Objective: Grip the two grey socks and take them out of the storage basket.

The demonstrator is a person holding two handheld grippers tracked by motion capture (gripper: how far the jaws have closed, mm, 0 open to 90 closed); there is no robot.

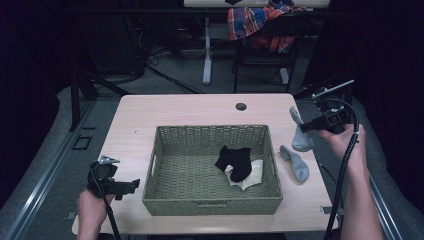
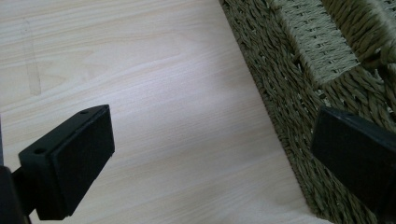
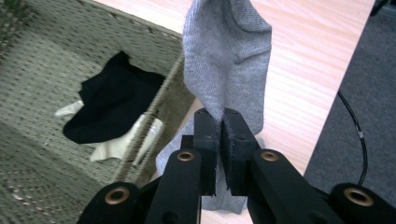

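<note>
Grey sock (image 3: 226,56), limp, pinched by right gripper (image 3: 220,140)

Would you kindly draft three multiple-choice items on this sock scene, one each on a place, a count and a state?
1. Where does the black sock lie?
A. in the wicker basket
B. on the table right of the basket
C. on the floor

2. How many grey socks are in view?
A. one
B. two
C. four

3. What is the state of the left tool?
A. shut on a sock
B. open, holding nothing
C. shut on the basket's rim

Answers:
1 A, it rests on a cream sock on the basket's floor.
2 B, the right tool holds up one grey sock and another grey sock lies on the table.
3 B, its jaws stand wide apart over bare wood beside the basket.
</note>
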